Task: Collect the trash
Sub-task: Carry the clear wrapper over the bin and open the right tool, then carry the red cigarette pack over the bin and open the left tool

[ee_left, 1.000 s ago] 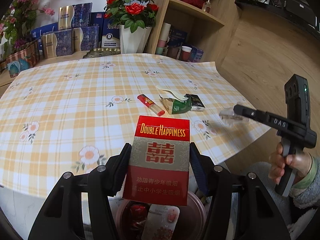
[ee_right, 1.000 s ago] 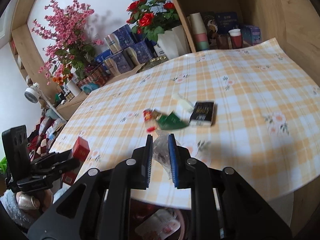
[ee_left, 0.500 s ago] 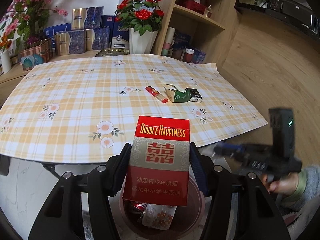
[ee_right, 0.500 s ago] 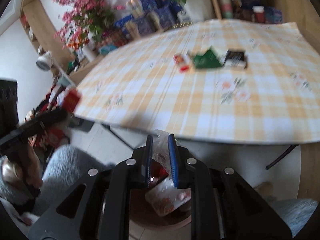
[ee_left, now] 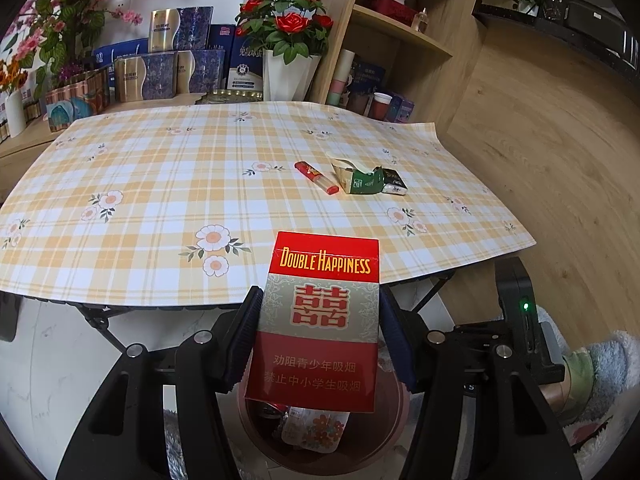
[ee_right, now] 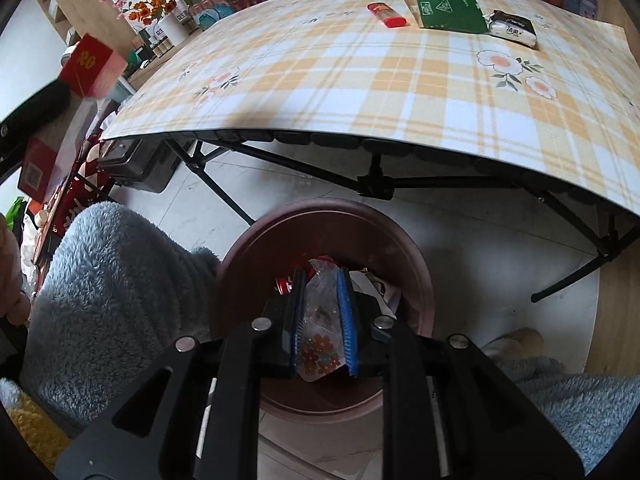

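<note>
My left gripper [ee_left: 320,320] is shut on a red Double Happiness cigarette pack [ee_left: 320,320] and holds it upright above the brown trash bin [ee_left: 384,440]. My right gripper [ee_right: 322,308] is shut on a clear plastic wrapper [ee_right: 320,300] over the bin [ee_right: 248,248], which holds other trash. On the checked table lie a red lighter [ee_left: 316,176], a green torn pack [ee_left: 360,180] and a black-and-white tissue pack [ee_left: 394,184]. They also show in the right wrist view: lighter [ee_right: 386,14], green pack [ee_right: 448,10], tissue pack [ee_right: 514,28].
The bin stands on the white floor by the table's near edge [ee_right: 360,140], beside black folding legs [ee_right: 376,184]. Fluffy blue clothing [ee_right: 104,280] lies left of the bin. Boxes, a rose vase [ee_left: 288,64] and a wooden shelf [ee_left: 400,40] stand behind the table.
My right gripper has swung down off the table with the wrapper and now hangs over the bin. My left gripper has pulled back from the table with the pack, over the bin.
</note>
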{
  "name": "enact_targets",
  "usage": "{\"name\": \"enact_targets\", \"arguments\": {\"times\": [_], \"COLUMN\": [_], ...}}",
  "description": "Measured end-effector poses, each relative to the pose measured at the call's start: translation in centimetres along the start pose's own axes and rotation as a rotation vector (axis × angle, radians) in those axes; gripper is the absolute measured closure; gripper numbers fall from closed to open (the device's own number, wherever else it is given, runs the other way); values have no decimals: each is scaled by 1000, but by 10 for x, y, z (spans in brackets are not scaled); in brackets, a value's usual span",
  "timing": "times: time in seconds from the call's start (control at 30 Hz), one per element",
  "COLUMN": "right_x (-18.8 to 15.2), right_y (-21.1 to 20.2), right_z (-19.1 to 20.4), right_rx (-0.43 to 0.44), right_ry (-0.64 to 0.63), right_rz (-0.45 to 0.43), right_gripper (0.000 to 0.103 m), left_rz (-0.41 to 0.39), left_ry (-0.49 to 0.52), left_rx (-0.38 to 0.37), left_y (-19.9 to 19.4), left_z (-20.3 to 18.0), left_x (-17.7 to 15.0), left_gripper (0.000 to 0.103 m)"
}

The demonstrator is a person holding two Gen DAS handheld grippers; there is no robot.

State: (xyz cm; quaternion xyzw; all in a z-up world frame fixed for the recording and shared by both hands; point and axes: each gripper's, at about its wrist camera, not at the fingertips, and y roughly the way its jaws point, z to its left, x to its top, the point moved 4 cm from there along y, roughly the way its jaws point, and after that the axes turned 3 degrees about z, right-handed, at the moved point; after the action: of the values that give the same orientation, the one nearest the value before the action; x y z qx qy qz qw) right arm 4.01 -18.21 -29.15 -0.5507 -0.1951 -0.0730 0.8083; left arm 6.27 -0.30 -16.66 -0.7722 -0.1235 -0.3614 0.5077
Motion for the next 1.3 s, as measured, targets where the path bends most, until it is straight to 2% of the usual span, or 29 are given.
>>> {"name": "enact_targets", "arguments": {"times": [0.07, 0.17, 0.27, 0.33, 0.43, 0.5, 0.67, 0.8, 1.0, 1.3], "right_x": [1, 6, 10, 14, 20, 25, 33, 34, 30, 23], "right_y": [-2, -5, -15, -26, -43, -55, -77, -84, -84, -79], "right_z": [0, -2, -5, -6, -6, -10, -28, -41, -49, -56], "right_rx": [-9, -24, -52, -82, -122, -150, -242, -269, -310, -313], "right_ry": [-1, -5, -1, -4, -7, 5, 56, 102, 116, 148], "right_rz": [-9, -21, -67, -120, -189, -241, -336, -374, -382, -369], "right_gripper": [79, 72, 52, 30, 13, 8, 6, 6, 6, 6], "left_rz": [5, 7, 11, 16, 25, 29, 46, 79, 143, 239], "left_ry": [-2, -3, 2, 5, 4, 5, 14, 30, 67, 119], "left_rx": [0, -1, 0, 2, 1, 1, 0, 0, -1, -1], "left_y": [2, 3, 5, 6, 9, 10, 13, 22, 45, 71], "left_z": [0, 0, -1, -1, -1, -2, -4, -6, -11, -21], "left_x": [-1, -1, -2, -2, -4, -5, -9, -16, -34, -52], "left_gripper": [47, 47, 47, 47, 47, 47, 47, 47, 47, 47]}}
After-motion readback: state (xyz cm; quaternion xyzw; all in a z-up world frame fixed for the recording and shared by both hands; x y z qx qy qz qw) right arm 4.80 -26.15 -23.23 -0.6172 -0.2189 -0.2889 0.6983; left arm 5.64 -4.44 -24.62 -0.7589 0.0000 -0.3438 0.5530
